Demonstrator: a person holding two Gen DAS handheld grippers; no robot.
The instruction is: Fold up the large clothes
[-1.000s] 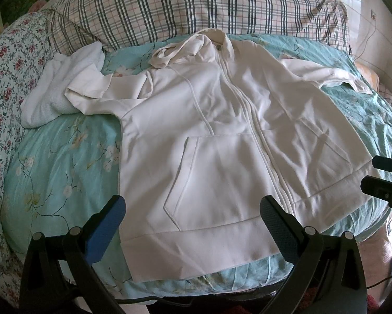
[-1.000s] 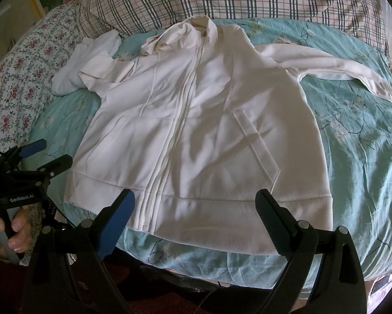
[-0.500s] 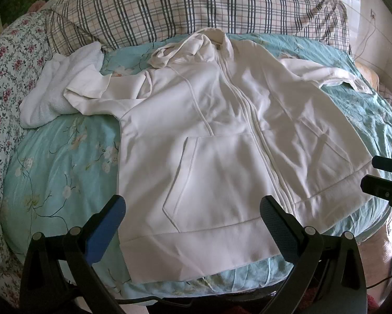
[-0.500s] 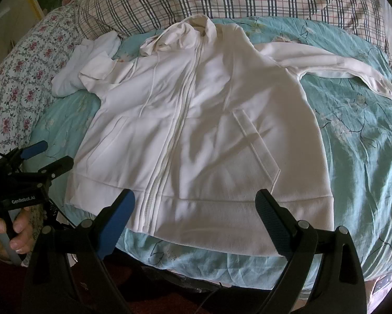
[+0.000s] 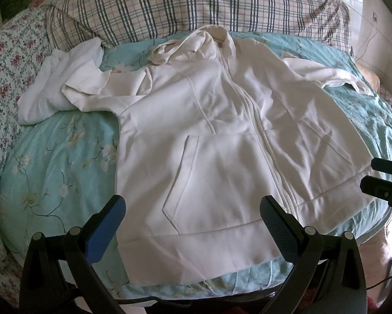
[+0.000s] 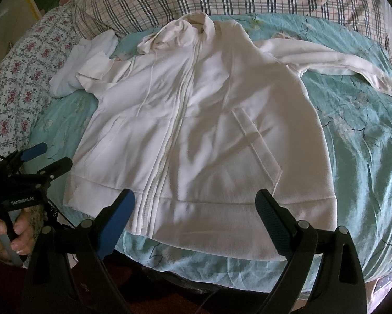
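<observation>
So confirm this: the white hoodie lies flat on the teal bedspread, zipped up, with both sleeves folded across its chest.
Not the sleeves. The white hoodie lies flat and zipped on the teal bedspread, but both sleeves lie out to the sides, none across the chest; the right wrist view shows it.

Bare teal bedsheet (image 5: 54, 157) lies open at the left of the left wrist view and at the right of the right wrist view. The white hoodie (image 5: 222, 141) fills the middle. A crumpled white towel (image 5: 51, 89) crowds the upper left, and a plaid pillow (image 5: 196, 2) blocks the top edge.
</observation>
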